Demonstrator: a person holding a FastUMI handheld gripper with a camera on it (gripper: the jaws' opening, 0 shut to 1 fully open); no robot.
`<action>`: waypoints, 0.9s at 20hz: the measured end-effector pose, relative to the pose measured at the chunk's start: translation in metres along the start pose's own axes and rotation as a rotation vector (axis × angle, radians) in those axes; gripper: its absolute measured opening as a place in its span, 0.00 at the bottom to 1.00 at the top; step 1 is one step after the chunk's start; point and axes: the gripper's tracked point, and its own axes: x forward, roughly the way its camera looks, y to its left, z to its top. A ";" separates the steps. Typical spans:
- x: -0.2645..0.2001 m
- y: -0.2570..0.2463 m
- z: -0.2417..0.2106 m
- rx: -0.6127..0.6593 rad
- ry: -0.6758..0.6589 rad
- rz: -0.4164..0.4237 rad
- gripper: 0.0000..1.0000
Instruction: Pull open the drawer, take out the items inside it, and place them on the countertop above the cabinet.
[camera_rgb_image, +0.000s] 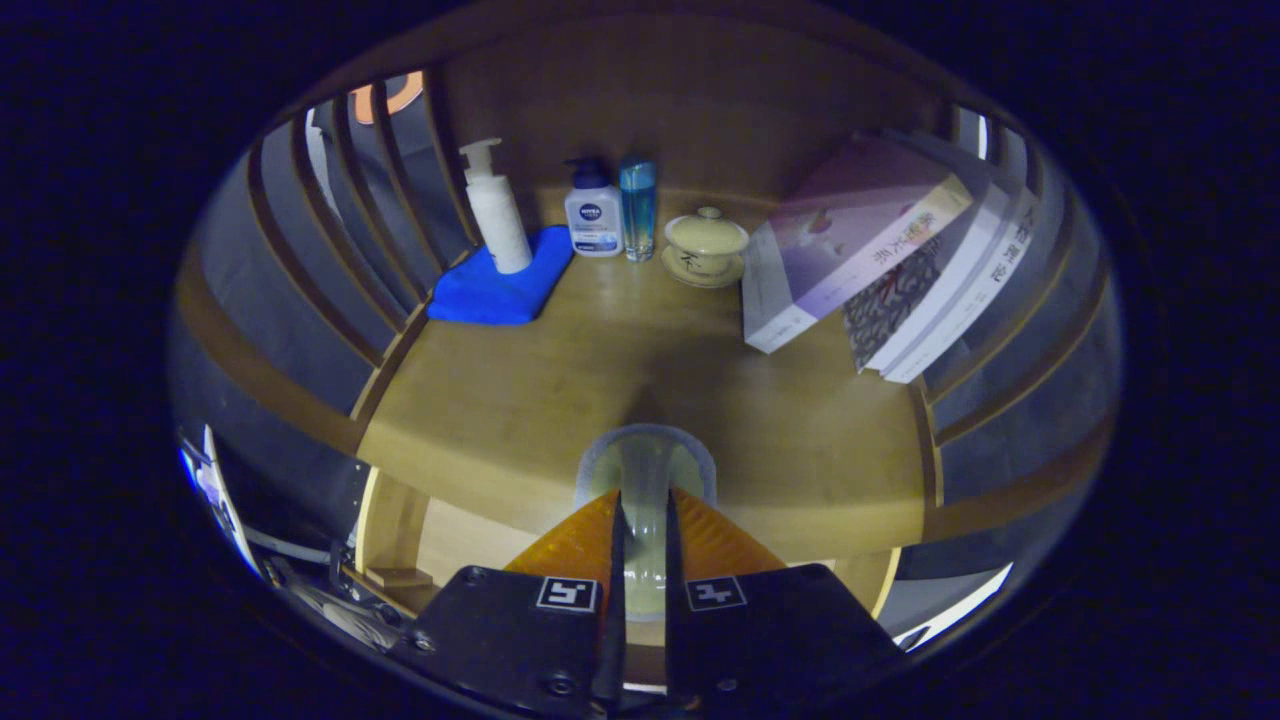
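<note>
Fingers (700, 545) at the bottom centre of the frame are clamping a pale translucent cup (645, 470) by its rim, the gripper (645, 560) hovering at the front edge of the wooden countertop (500, 400). The open drawer (450, 545) is showing below, at lower left. Placing it well likely means lowering onto the bare wood just ahead, keeping clear of the blue cloth (500, 285), bottles (595, 215), lidded teacup (706, 243) and leaning books (870, 250) in the upper half

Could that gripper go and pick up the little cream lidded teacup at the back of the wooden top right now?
Probably not yet: the gripper is shut on a pale translucent cup. The wooden countertop ahead looks bare up to the cream lidded teacup.
</note>
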 end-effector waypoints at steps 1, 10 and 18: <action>0.005 0.002 0.004 0.003 0.004 0.000 0.19; 0.041 -0.003 0.017 0.068 0.045 0.014 0.19; 0.043 -0.002 0.015 0.077 0.020 0.067 0.36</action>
